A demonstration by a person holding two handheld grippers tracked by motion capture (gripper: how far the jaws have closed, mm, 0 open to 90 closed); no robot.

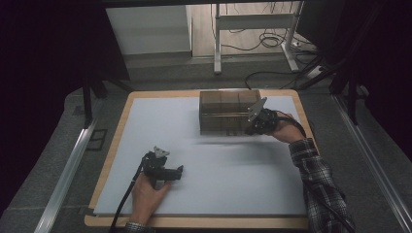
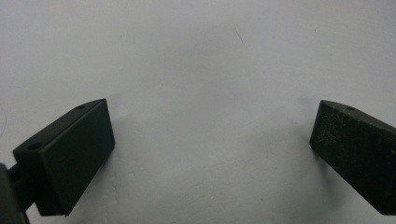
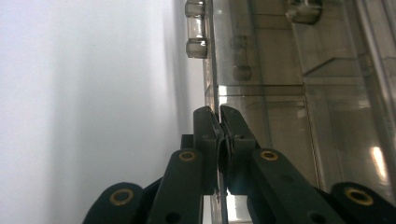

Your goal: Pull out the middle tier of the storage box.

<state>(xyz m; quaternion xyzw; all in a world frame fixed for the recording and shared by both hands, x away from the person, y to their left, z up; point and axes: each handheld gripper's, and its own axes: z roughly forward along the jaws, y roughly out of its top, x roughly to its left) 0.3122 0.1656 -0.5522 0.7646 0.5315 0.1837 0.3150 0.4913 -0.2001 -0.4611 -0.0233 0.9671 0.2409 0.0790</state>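
Near edge: left hand point(image 1: 145, 194) holds the left gripper point(image 1: 179, 172) low over the white mat point(image 1: 218, 170), w/ jaws spread wide apart and nothing btwn them; in the left gripper view just bare mat in the gap. Farther back, right side: right gripper point(image 3: 219, 122) pinched closed on the thin wall of a clear smoky divided box point(image 1: 228, 111), which sits on the mat near the table's point(image 1: 114, 165) far edge. Plaid sleeve point(image 1: 316, 179) reaches in to it. Beyond the table: floor cables point(image 1: 267, 41).
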